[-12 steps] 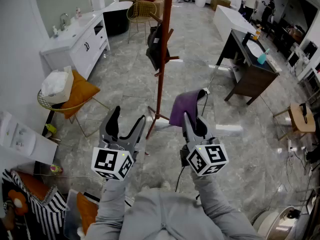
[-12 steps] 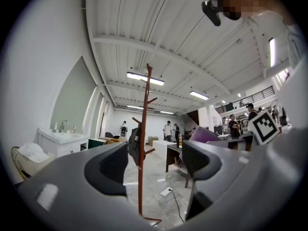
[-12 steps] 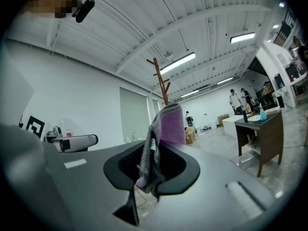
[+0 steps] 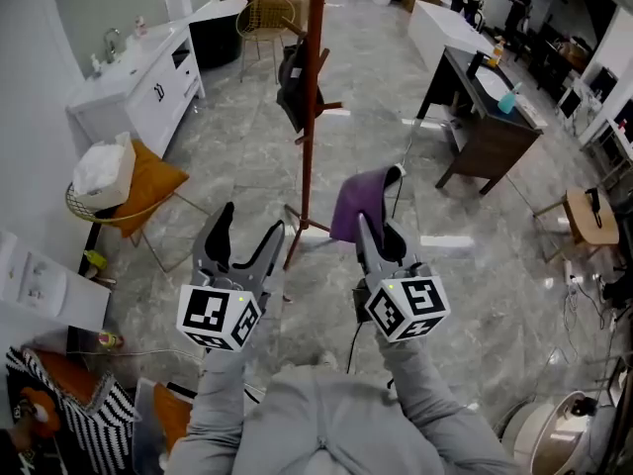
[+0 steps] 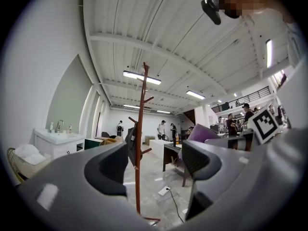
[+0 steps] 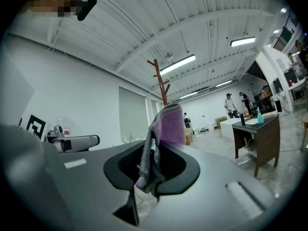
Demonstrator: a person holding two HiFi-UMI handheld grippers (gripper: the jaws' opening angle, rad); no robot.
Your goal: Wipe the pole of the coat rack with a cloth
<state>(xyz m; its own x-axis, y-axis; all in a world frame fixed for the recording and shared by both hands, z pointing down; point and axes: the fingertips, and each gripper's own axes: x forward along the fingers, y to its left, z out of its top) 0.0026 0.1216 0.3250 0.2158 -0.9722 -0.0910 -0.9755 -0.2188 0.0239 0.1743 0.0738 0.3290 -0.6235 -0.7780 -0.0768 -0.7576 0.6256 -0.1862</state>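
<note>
Hardly anything moved: both grippers hold position. Right gripper (image 4: pixel 381 231) pinches purple cloth (image 4: pixel 358 204); left gripper (image 4: pixel 250 224) spread, empty. Coat rack pole (image 4: pixel 310 117) ahead, apart from both.

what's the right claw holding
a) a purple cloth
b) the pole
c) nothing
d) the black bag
a: in the right gripper view the right claw is shut on the cloth, which sticks up from between its jaws.
</note>
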